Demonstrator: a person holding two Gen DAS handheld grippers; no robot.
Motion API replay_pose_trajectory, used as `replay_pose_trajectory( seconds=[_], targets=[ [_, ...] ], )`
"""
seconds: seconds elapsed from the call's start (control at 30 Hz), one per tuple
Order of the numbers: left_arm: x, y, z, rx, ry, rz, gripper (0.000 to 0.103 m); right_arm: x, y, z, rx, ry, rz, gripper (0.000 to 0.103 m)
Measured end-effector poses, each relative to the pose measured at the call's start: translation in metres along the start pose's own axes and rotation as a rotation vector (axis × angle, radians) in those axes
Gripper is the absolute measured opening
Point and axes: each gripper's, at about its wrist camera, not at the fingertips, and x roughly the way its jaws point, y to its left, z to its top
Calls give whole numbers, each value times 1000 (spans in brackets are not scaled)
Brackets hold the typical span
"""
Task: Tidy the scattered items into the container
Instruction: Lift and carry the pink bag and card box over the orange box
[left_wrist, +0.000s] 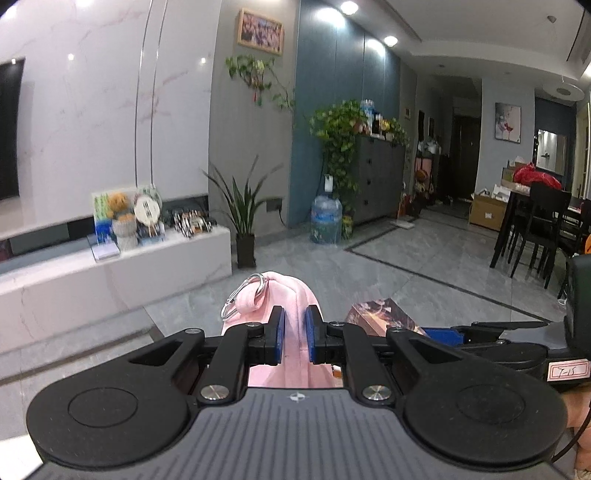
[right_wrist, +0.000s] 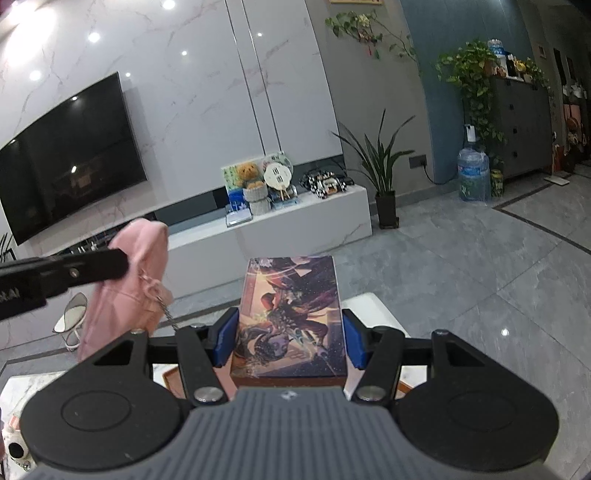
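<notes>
- Left gripper (left_wrist: 294, 332): fingers clamped on a pink pouch (left_wrist: 284, 295) with a metal clip, bottom centre of its frame.
- Right gripper (right_wrist: 290, 341): fingers clamped on a printed box (right_wrist: 290, 317), lower centre of its frame.

A dark television (right_wrist: 70, 155) is hanging at the left of the right wrist view, and a teddy bear (right_wrist: 246, 172) is sitting on the white marble console (right_wrist: 295, 218) mid-frame. A water jug (left_wrist: 325, 219) is standing on the grey tiled floor (left_wrist: 406, 266) at centre of the left wrist view, with black dining chairs (left_wrist: 535, 225) crowding the right edge.
</notes>
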Motion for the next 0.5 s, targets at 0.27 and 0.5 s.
replay_pose_trajectory(
  seconds=[0.27, 0.5],
  targets=[
    [42, 18, -18, -15, 101, 16, 14, 32, -10, -15, -4, 80, -50, 61],
    [74, 23, -36, -5, 180, 37, 14, 61, -17, -29, -14, 155, -87, 61]
  ],
)
